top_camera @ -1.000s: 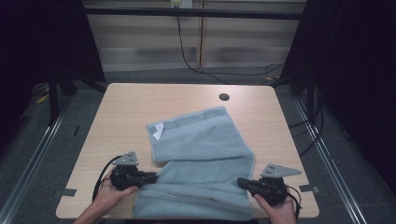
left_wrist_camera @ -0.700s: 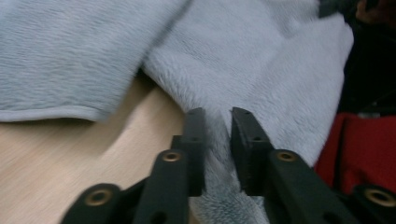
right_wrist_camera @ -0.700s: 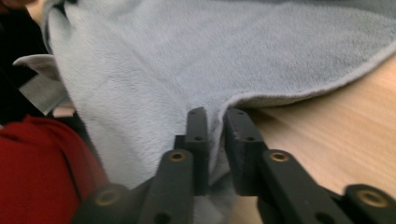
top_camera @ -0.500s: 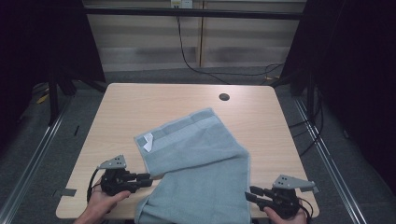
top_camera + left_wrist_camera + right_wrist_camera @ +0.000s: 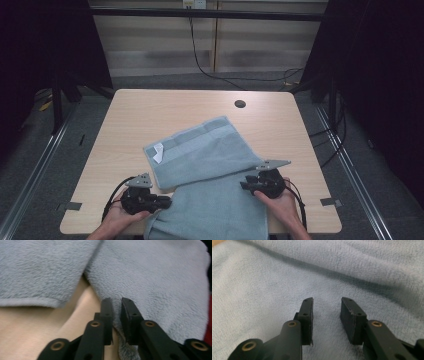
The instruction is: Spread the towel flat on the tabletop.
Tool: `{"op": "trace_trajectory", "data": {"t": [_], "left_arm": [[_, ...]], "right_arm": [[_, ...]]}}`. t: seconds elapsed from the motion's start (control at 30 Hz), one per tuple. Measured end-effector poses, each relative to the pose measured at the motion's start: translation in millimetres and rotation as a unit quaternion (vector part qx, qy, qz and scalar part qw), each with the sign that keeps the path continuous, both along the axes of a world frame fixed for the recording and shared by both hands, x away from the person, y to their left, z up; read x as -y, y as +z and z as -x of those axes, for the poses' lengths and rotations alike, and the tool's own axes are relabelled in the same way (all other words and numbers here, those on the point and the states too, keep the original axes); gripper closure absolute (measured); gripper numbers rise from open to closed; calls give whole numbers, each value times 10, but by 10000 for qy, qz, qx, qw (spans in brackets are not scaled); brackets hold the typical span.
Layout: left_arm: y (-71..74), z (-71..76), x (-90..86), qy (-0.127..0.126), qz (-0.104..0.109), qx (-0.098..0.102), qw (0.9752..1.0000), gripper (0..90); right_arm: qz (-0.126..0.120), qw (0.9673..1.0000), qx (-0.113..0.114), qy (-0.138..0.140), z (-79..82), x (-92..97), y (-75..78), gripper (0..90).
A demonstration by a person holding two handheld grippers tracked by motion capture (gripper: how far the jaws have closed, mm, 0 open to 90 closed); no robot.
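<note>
A grey-blue towel [image 5: 210,155] lies on the wooden table [image 5: 150,110], its far half folded back over the near half, a white label [image 5: 158,152] on the fold's left corner. My left gripper [image 5: 167,202] is at the near layer's left edge. In the left gripper view its jaws [image 5: 116,300] have just been closing, and a fold of the towel [image 5: 155,277] is pinched in the narrow gap. My right gripper [image 5: 243,185] rests at the towel's right side. Its jaws [image 5: 327,300] have just been opening and stand apart above the towel [image 5: 274,277], with nothing between the pads.
The towel's near end reaches the table's front edge. A dark round hole [image 5: 240,104] is in the tabletop at the far right. Bare wood surrounds the towel at the back and sides. Black cables [image 5: 200,55] trail on the floor behind.
The right gripper let go of the towel, swung out to the right, then came back in onto its right side. The folded upper layer shifted left and turned. The left gripper stayed put.
</note>
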State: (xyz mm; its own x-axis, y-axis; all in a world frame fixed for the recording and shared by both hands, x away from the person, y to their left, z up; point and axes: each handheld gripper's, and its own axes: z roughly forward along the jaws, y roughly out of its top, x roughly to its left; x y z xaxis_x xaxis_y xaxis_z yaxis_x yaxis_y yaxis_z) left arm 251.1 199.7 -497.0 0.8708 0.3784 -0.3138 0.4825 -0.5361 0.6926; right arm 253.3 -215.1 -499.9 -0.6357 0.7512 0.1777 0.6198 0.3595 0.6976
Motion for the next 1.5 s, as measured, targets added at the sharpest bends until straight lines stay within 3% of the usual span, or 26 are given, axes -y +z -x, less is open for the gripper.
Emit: {"op": "trace_trajectory", "data": {"t": [0.13, 0.2, 0.3, 0.37, 0.47, 0.57, 0.67, 0.73, 0.8, 0.83, 0.9, 0.97, 1.0, 1.1, 1.23, 1.4, 1.5], "left_arm": [[-10, 113, -22, -311, 49, -281, 9991, 833], [0, 150, -50, -288, 192, -353, 9988, 812], [51, 110, -50, 9, 142, -13, 9999, 743], [47, -5, -4, 266, 45, 54, 9996, 686], [32, -197, 75, 537, -147, 241, 9982, 617], [46, -378, 153, 759, -178, 366, 9963, 581], [49, -487, 249, 757, -169, 475, 9959, 568], [48, -550, 310, 819, -277, 558, 9947, 567], [38, -597, 362, 772, -244, 606, 9949, 659], [32, -612, 395, 706, -365, 647, 9947, 711], [41, -643, 447, 653, -381, 773, 9941, 835], [75, -721, 460, 771, -206, 794, 9936, 865], [112, -782, 456, 853, -160, 842, 9927, 869], [264, -1005, 389, 1257, 370, 798, 9882, 872], [475, -1225, 301, 1617, 627, 967, 9801, 872], [621, -1490, 148, 2103, 672, 1160, 9684, 872], [572, -1629, 65, 2308, 561, 1132, 9648, 868]], "right_arm": [[-154, 9997, -171, 87, 305, 57, 10, 631], [-236, 9993, -255, 141, 487, 85, 16, 631], [-239, 9989, -323, 260, 699, 118, 30, 632], [-244, 9987, -358, 266, 747, 136, 37, 631], [-235, 9989, -333, 250, 698, 119, 54, 612], [-212, 9991, -239, 275, 582, 81, 70, 593], [-127, 9995, -127, 249, 436, 47, 76, 582], [-124, 9996, -53, 232, 339, 37, 90, 579], [-163, 9997, 32, 175, 248, 37, 95, 576], [-174, 9997, 45, 144, 216, 35, 99, 576], [-163, 9997, 81, 139, 152, 33, 88, 573], [-88, 9999, 79, 82, 107, 31, 73, 570], [-74, 9999, 70, 59, 84, 33, 68, 568], [-113, 9999, 56, -18, -7, 49, 76, 557], [-105, 9998, 63, -136, -134, 61, 83, 547], [-121, 9995, 169, -235, -259, 54, 115, 540], [-24, 9997, 140, -204, -291, 32, 107, 539]]}}
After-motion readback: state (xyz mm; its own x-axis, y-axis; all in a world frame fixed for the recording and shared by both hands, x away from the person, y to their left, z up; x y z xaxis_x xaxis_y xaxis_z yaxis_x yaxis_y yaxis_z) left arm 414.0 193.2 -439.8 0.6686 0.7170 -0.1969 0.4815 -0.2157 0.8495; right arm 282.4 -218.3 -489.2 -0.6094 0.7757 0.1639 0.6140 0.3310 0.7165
